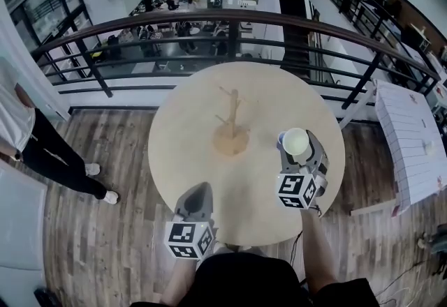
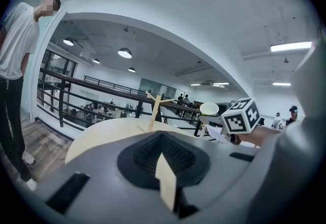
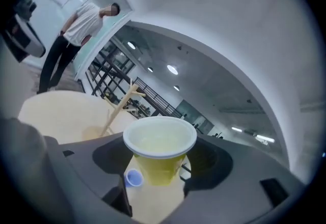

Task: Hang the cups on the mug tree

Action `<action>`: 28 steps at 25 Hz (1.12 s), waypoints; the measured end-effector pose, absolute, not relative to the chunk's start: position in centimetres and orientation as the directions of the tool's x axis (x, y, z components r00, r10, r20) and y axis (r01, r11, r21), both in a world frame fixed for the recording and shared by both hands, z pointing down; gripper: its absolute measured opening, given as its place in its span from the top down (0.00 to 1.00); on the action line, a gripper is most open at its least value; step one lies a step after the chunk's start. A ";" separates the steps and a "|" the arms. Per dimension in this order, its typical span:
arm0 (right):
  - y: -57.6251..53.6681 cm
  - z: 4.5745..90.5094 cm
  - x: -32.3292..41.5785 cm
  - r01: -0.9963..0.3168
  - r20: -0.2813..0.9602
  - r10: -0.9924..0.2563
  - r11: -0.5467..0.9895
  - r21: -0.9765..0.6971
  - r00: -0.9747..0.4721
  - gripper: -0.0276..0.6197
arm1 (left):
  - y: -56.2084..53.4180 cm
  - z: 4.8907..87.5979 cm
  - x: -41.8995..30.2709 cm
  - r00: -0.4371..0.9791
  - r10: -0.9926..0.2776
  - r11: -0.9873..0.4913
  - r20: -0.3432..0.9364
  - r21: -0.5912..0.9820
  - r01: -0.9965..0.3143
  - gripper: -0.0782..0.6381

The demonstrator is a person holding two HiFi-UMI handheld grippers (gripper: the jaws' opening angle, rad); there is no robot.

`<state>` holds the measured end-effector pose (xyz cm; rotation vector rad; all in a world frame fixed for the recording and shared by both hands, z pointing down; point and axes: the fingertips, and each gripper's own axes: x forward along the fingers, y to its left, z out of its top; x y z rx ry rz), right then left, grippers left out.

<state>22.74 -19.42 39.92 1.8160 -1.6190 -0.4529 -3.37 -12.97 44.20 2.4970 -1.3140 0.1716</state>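
Closest to me, the left gripper [image 1: 199, 190] rests shut and empty over the table [image 1: 174, 138]. I have the right gripper [image 3: 159, 167] clamped on a yellow cup [image 1: 296, 141], mouth up. The mug tree [image 1: 232, 117] stands upright, ahead and left of that cup.

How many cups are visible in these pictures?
1: a yellow cup held by the right hand-held gripper. The small blue round thing beside it may be another; I cannot tell.
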 end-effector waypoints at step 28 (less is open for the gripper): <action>-27.2 38.3 23.3 -0.114 0.222 -0.867 0.192 0.975 0.446 0.46 | -12.6 43.1 -6.8 0.528 -0.826 -0.457 0.196 0.316 -0.832 0.89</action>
